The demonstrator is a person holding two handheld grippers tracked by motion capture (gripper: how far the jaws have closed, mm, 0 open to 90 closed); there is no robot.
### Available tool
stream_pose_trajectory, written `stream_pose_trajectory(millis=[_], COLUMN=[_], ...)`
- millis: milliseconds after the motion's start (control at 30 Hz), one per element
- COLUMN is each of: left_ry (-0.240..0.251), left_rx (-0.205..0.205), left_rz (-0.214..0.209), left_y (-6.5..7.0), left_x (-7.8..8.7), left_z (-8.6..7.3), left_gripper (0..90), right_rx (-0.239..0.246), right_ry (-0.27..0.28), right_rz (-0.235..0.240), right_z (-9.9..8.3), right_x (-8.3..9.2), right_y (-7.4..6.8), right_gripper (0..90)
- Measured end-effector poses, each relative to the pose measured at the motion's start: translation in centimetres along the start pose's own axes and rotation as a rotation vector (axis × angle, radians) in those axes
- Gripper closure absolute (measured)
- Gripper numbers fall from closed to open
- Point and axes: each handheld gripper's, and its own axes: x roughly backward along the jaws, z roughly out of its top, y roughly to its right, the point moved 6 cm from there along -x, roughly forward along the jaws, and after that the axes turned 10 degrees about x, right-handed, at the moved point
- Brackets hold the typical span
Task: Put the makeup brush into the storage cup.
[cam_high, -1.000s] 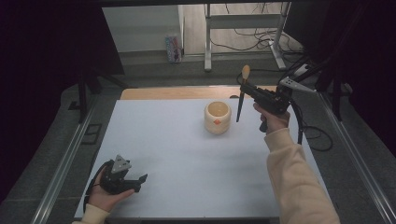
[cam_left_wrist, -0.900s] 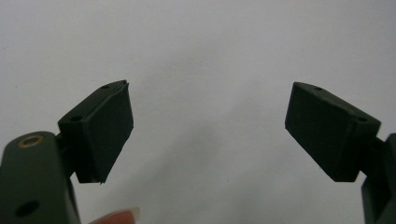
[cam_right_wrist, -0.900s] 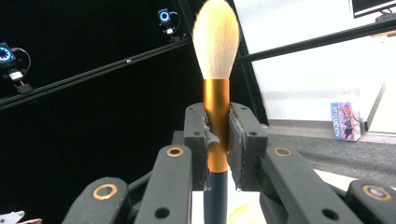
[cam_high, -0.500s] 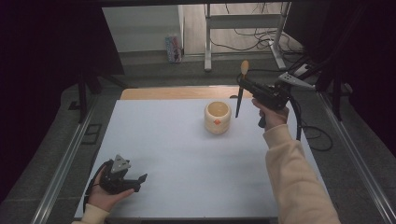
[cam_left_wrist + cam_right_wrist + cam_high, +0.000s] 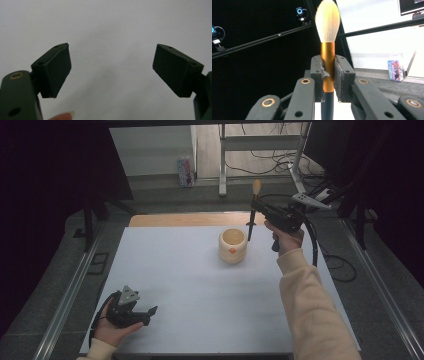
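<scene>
White table, cream cup upright, perhaps empty

In the right gripper view, the brush has its gold ferrule partly hidden between the pads of the right hand-held gripper, and its dark handle runs off the bottom edge. From above, the cup keeps its inside out of sight, its red mark too small to read.
</scene>
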Motion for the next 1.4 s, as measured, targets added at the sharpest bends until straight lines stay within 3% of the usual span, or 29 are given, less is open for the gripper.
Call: stream_pose_trajectory(millis=[600,1400], left_ry=[-0.003,-0.005], left_rx=[-0.002,0.0], left_rz=[-0.004,-0.008], left_y=[0.1,0.0], left_x=[0.0,0.0], left_z=[0.0,-0.1], left_gripper=[15.9,15.8], right_rx=[0.0,-0.033], right_ry=[-0.004,-0.017], right_rz=[-0.028,-0.053], right_z=[0.3,-2.6], right_x=[-1.9,-4.9], right_y=[0.6,1.8], right_gripper=[78.5,78.4])
